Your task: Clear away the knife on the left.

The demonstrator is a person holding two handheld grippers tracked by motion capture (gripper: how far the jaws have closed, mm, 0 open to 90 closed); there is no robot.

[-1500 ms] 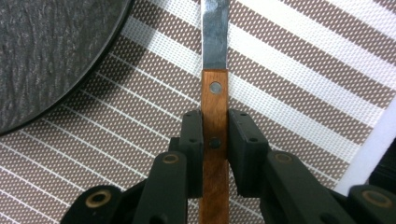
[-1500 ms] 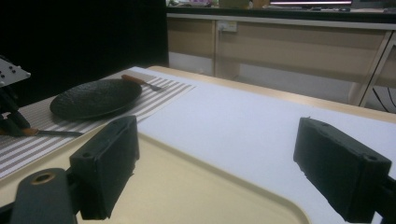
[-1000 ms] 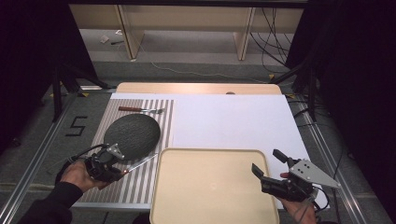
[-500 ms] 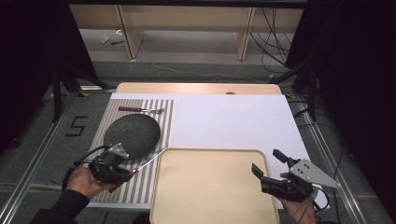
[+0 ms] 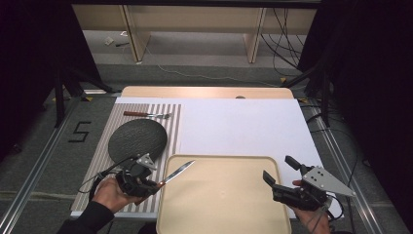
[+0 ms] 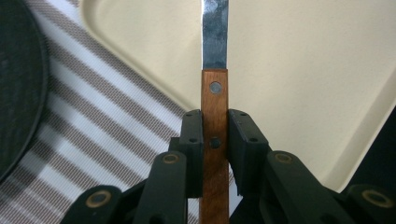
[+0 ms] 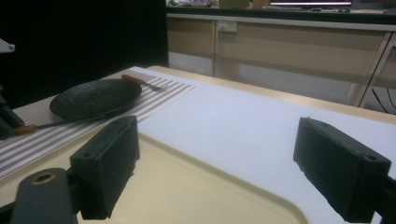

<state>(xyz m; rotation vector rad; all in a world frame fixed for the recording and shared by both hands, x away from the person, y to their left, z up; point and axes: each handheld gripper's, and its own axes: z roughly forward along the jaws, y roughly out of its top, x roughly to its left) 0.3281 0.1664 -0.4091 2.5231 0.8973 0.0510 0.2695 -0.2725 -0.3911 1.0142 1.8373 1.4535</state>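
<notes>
Over tray (image 5: 221, 200): fingers (image 6: 192, 140) clamping knife (image 6: 215, 112)

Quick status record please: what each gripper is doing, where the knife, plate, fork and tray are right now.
left gripper: shut on the knife's wooden handle
knife: blade points over the tray's left edge
right gripper: open, nothing between its jaws, at the tray's right side
tray: beige, nothing on its bare surface
plate: dark, on the striped mat, left of the tray
fork: on the mat beyond the plate, apart from it
</notes>
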